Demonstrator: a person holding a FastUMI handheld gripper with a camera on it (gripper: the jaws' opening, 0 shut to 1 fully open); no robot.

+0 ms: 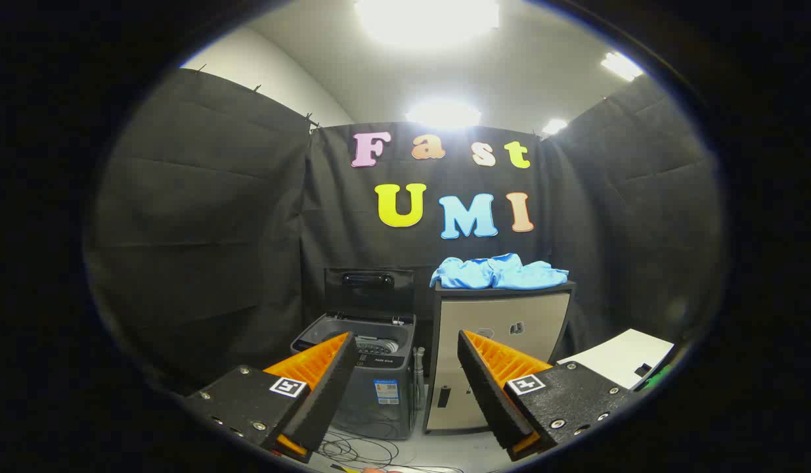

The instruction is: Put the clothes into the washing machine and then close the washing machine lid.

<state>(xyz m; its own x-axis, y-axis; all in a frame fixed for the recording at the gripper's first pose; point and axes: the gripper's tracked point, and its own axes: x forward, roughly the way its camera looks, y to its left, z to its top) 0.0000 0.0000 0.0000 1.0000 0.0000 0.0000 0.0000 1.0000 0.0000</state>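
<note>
Nothing legible out here

The blue sticker (386, 391) on the washing machine (372, 374) front is too small to read; the gripper (404, 335), fingers spread wide on nothing, carries two square coded markers (288, 387), patterns rather than words.

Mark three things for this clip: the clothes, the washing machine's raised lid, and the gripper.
clothes (497, 272), gripper view, middle of the blue heap on the cabinet.
washing machine lid (369, 292), gripper view, centre of the upright panel.
gripper (405, 345), gripper view, open gap midway between its fingertips.
</note>
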